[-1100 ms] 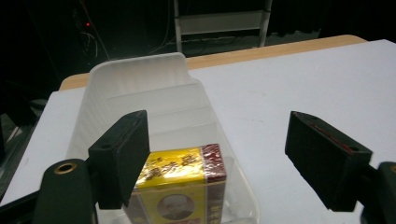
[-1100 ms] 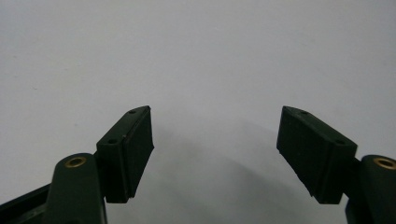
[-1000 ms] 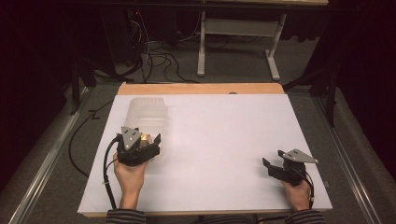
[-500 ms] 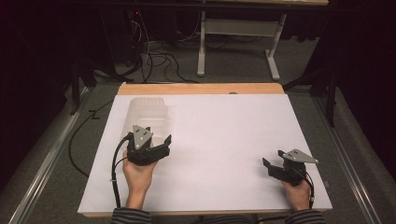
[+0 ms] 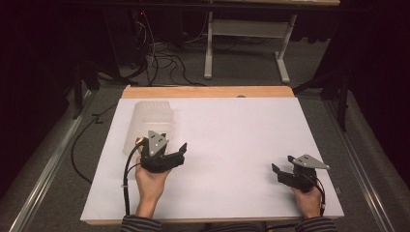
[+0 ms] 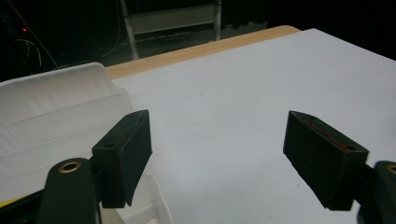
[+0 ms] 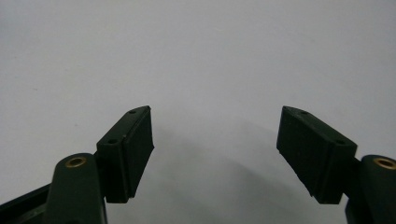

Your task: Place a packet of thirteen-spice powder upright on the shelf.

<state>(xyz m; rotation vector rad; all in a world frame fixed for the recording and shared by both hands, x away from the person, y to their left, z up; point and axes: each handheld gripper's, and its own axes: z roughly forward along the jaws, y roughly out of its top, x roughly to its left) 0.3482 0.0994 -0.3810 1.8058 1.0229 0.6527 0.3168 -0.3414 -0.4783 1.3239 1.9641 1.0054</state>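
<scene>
1. My left gripper (image 5: 170, 153) sits over the left half of the desk (image 5: 232, 135), held from below by my left hand (image 5: 151, 183), its cable trailing back along my forearm to the near edge.
2. Its jaws are apart with nothing between them. They have just been closing a little, on empty air; in the left gripper view only the bare white desk surface shows between the two black pads.
3. The translucent plastic container (image 5: 147, 126) stands on the left side of the desk, toward the far edge. From above, my left gripper lies at its near right corner, just beside it.
4. In the left gripper view the container (image 6: 56, 116) is on the left, and my left pad stands in front of its near wall. I cannot tell whether that pad touches the plastic. The right pad is well clear of it, over open desk.
5. The container looks empty and pale, with a stepped rim and ribbed sides.
6. My right gripper (image 5: 283, 170) is near the right front corner of the desk, held in my right hand (image 5: 307, 195), the grey three-cornered plate on top of it.
7. Its jaws are also apart and hold nothing; the right gripper view shows plain white desk between the pads and their soft shadow below.
8. The two grippers are well apart from each other, with bare white desk between them.
9. A strip of wood shows along the far edge of the desk.
</scene>
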